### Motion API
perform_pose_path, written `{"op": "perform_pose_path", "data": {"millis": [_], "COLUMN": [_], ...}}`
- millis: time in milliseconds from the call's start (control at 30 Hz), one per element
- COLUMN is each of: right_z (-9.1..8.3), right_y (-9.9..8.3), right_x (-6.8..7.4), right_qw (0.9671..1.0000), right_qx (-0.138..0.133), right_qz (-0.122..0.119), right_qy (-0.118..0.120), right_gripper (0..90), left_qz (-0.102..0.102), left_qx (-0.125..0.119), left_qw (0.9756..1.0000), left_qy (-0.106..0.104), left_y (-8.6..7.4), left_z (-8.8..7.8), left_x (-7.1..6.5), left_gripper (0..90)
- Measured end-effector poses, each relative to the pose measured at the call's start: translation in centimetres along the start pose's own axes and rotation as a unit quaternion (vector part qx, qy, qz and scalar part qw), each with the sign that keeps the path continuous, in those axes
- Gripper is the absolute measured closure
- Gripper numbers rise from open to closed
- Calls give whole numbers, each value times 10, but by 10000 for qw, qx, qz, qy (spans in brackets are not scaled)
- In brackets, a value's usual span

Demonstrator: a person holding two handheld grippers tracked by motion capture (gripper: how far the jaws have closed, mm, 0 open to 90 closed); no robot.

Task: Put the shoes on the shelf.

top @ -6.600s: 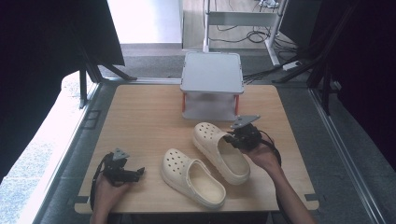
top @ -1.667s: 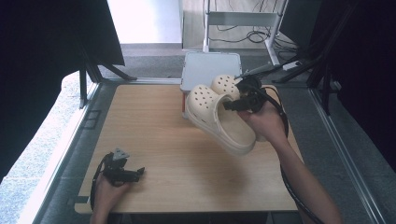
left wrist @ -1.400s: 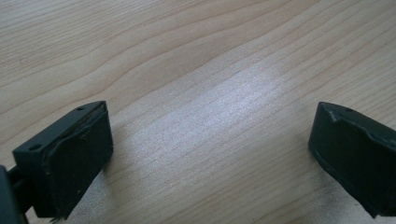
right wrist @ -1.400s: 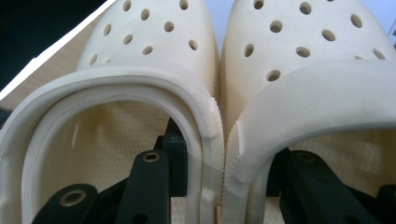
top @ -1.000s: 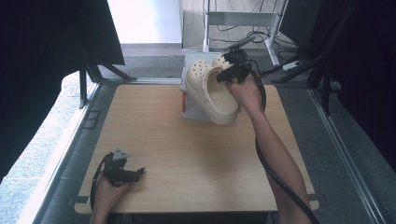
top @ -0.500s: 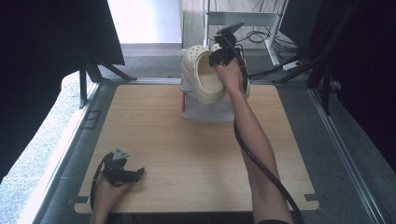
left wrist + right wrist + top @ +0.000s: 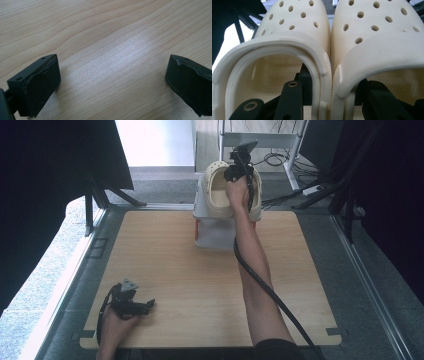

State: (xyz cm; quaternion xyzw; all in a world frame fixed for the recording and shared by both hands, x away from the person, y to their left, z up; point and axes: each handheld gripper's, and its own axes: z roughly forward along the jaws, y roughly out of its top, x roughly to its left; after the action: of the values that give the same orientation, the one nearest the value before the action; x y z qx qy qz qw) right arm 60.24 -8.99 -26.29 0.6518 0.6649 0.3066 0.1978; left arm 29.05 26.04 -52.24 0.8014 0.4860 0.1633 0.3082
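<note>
- Cream clogs (image 7: 294, 47): matt foam-like plastic, smooth uppers punched with round holes, fine ribbing along the edges where the two meet, stippled footbeds.
- Table (image 7: 165, 265): pale wood, visible grain, satin sheen in the left gripper view.
- Left gripper (image 7: 112, 82): jaws of matt black plastic, scuffed at the edges.
- Right gripper (image 7: 332, 100): black matt plastic jaws, brass-looking metal eyelets on the links.
- Box (image 7: 215, 232) at far centre: pale grey plastic, smooth, semi-matt.
- Cable (image 7: 270, 295): black, rubbery, slight gloss.
- Floor (image 7: 55, 285) on the left: grey, rough, speckled.
</note>
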Motion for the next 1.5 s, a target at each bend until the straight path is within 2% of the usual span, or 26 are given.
{"op": "perform_pose_path", "data": {"millis": [200,333,433,467,500,533,633,667,800,867,933,1067,1200,1300,1367,1433,1500], "right_z": [18,32,41,42,42,42,40,38,29,23,17,3,-11,-18,-23,-26,-32], "right_y": [4,1,-4,-6,-7,-8,-10,-11,-15,-17,-20,-28,-36,-43,-49,-52,-57], "right_x": [-4,-8,-8,-7,-6,-5,-4,-3,-4,-5,-8,-12,-17,-17,-16,-16,-15], "right_qw": [9999,9999,10000,9999,9995,9988,9970,9953,9896,9880,9850,9768,9707,9652,9600,9565,9510], "right_qx": [-42,-18,19,-88,-110,-71,-4,2,-19,-25,-30,-54,-176,-142,-132,-135,-128], "right_qz": [164,157,-2,-123,-280,-468,-736,-920,-1350,-1424,-1565,-1928,-2046,-2214,-2361,-2429,-2554], "right_qy": [15,68,97,65,16,78,239,311,490,591,725,928,1246,1382,1497,1611,1737], "right_gripper": [639,634,583,578,535,464,346,302,205,191,153,130,125,103,72,58,45], "left_qz": [3,5,5,3,2,1,4,3,1,2,2,2,3,6,5,3,4], "left_qx": [-13,-11,-11,-12,-12,-13,-12,-13,-11,-12,-13,-12,-14,-21,-54,-60,-58], "left_qw": [10000,10000,10000,10000,10000,10000,10000,10000,10000,10000,10000,10000,10000,10000,10000,10000,10000], "left_qy": [5,6,6,6,6,6,7,7,6,7,8,8,14,2,24,29,29], "left_y": [0,0,0,0,0,0,0,0,0,0,0,0,0,0,0,0,0], "left_z": [0,0,0,0,0,0,0,0,0,0,0,0,0,0,0,0,0], "left_x": [0,0,0,0,0,0,0,0,0,0,0,0,0,0,-1,-1,-1], "left_gripper": [0,0,0,0,0,0,0,0,0,0,0,0,0,1,9,10,10]}}
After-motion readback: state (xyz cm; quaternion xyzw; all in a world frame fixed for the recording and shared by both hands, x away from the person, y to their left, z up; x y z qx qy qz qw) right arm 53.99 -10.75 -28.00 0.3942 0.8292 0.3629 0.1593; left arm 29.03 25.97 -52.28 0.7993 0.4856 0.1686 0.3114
